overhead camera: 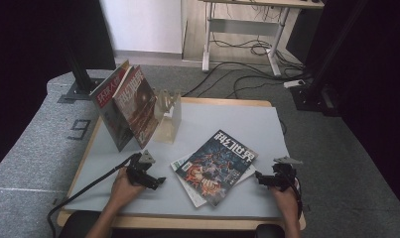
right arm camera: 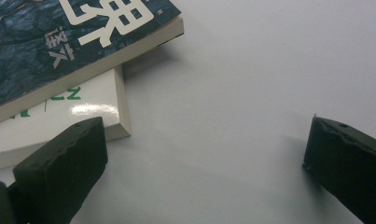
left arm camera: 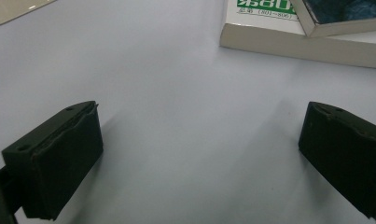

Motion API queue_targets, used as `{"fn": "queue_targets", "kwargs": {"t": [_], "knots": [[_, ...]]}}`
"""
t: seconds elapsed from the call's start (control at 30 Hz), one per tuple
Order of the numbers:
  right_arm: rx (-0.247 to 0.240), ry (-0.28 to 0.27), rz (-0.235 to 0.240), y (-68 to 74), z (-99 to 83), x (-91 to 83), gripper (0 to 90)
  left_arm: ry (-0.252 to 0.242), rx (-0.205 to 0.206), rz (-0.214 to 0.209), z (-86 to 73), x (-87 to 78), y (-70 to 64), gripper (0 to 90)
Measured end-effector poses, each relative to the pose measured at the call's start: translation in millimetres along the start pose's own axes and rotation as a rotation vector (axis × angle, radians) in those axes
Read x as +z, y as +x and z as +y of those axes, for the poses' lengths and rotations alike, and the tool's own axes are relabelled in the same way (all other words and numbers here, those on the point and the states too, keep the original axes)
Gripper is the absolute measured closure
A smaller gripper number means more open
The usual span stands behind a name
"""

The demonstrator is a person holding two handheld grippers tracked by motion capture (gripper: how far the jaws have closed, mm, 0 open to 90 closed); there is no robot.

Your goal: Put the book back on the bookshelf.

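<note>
On either side of the stack near the front edge, we've got a hand-held gripper parked low over the surface [overhead camera: 227, 124], and neither one is carrying anything. The left hand-held gripper [overhead camera: 158, 181] has its jaws spread wide, and in its own view there's just bare grey between them, with the corner of the white book [left arm camera: 307, 44] up ahead. The right hand-held gripper [overhead camera: 259, 177] is the same story: jaws wide apart, nothing clamped, and its left jaw sits just beside the near corner of that white book in the right gripper view.

Why flank it like that? Our guess is we're lining up to take the stack from both ends, since both sets of jaws point inward at it.

The dark-covered magazine [overhead camera: 217, 163] lies flat on top of the white book, skewed a bit, so the white one sticks out underneath at the left and at the lower edge. That overhang looks handy, because it leaves an exposed edge for a jaw to slide under or pinch. The top one's spine edge hangs slightly past the book below in the right gripper view, too.

Farther back on the left, two red-covered magazines [overhead camera: 125, 106] stand leaning against a clear stand [overhead camera: 168, 116], covers facing us. We'd judge that's where flat ones end up, so the stack is probably next in line.
</note>
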State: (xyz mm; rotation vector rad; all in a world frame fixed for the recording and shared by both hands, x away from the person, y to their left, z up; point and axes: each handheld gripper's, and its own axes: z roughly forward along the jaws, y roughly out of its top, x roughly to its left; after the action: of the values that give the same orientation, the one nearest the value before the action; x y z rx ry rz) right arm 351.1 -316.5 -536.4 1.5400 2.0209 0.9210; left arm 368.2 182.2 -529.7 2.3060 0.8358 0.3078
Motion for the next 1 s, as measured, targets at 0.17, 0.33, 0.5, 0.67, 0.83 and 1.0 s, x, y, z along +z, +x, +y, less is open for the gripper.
{"fn": "queue_targets", "kwargs": {"t": [0.17,0.33,0.5,0.67,0.83,1.0], "knots": [[0.001,-0.001,0.000,0.1,0.0,0.2,0.0,0.000,0.000,0.000,0.0,0.0,0.0,0.0],[0.002,-0.001,0.001,0.0,0.1,0.2,0.0,0.000,0.000,0.000,0.0,0.0,0.0,0.0],[0.003,0.000,0.001,-0.1,0.2,0.2,0.0,0.000,0.000,0.000,0.1,0.0,0.0,0.0],[0.002,0.001,0.000,0.1,0.3,0.0,0.0,-0.030,-0.005,-0.020,1.3,-2.0,-1.2,3.5],[-0.002,0.001,0.000,0.1,0.5,-0.4,0.0,-0.118,-0.039,-0.048,13.1,-12.8,-2.3,5.7],[-0.002,0.000,0.000,0.3,0.7,-0.7,0.0,-0.131,-0.049,-0.080,22.7,-11.8,-7.4,5.7]]}}
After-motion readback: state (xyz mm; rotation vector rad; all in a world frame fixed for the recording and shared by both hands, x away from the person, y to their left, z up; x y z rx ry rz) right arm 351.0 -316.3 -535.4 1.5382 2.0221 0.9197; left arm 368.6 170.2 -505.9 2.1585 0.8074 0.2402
